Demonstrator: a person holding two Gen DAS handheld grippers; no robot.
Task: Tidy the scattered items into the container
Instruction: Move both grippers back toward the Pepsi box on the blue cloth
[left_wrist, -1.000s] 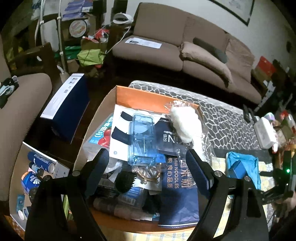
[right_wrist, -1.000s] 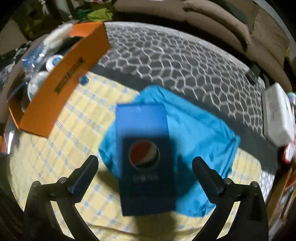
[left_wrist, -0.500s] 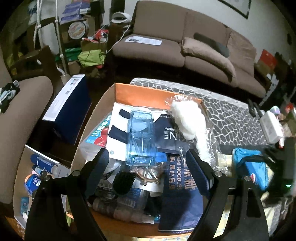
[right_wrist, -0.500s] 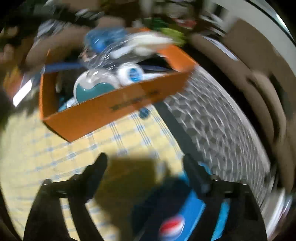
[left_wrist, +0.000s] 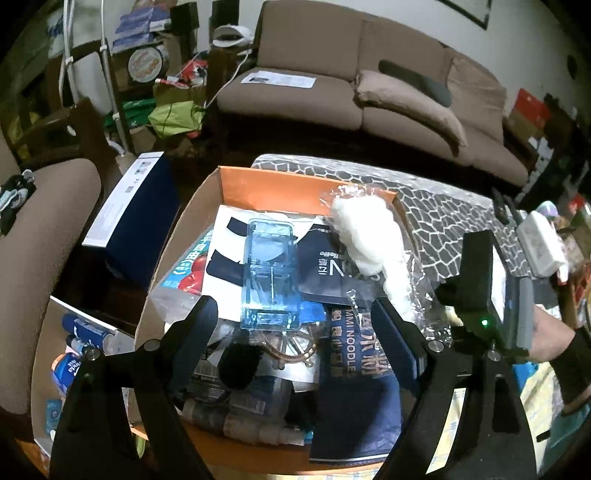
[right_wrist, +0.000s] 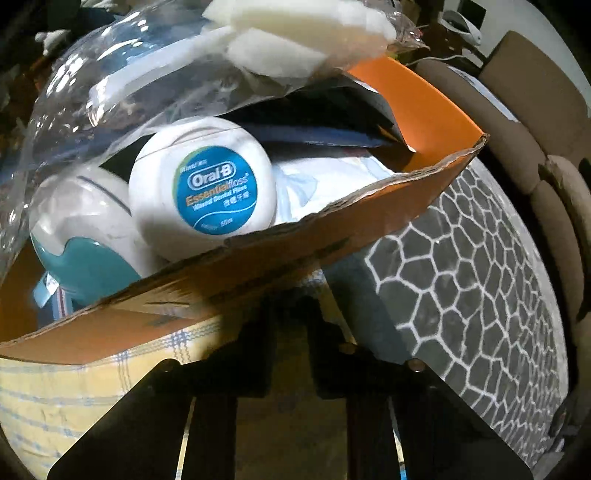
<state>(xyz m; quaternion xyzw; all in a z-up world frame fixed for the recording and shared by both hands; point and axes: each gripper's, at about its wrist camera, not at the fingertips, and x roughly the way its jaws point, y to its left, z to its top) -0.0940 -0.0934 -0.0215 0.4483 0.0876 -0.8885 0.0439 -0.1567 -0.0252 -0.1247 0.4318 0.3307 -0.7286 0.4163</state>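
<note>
Hovering over the near half of the cardboard box (left_wrist: 258, 184), the left claw (left_wrist: 293, 312) is spread wide and grips nothing. A clear blue plastic case (left_wrist: 269, 273) lies just ahead, between its fingers. A dark noodle packet (left_wrist: 354, 369) sits under the right finger, and a bagged white sponge (left_wrist: 365, 236) lies along the box's right side. The box is heaped to its rim.

Further right, the right claw (right_wrist: 290, 314) is drawn narrow, its tips tucked low against the outside of the box's torn right wall. I cannot tell whether anything is pinched between them. Just over that wall stands a round Oral-B floss case (right_wrist: 207, 188), touching a white-and-teal case (right_wrist: 81, 236) to its left, with the sponge's clear bag draped above both. The person's hand (left_wrist: 546, 332) holds this claw beside the box.

The box rests on the table's yellow checked cloth (right_wrist: 55, 387). A grey honeycomb-patterned cover (right_wrist: 461, 277) stretches bare to the right, giving open room there.

A second ago the right claw stood wide over a Pepsi carton on a blue cloth. Now it has closed up and swung to the box, and the carton is out of sight. The left claw has kept its place.
</note>
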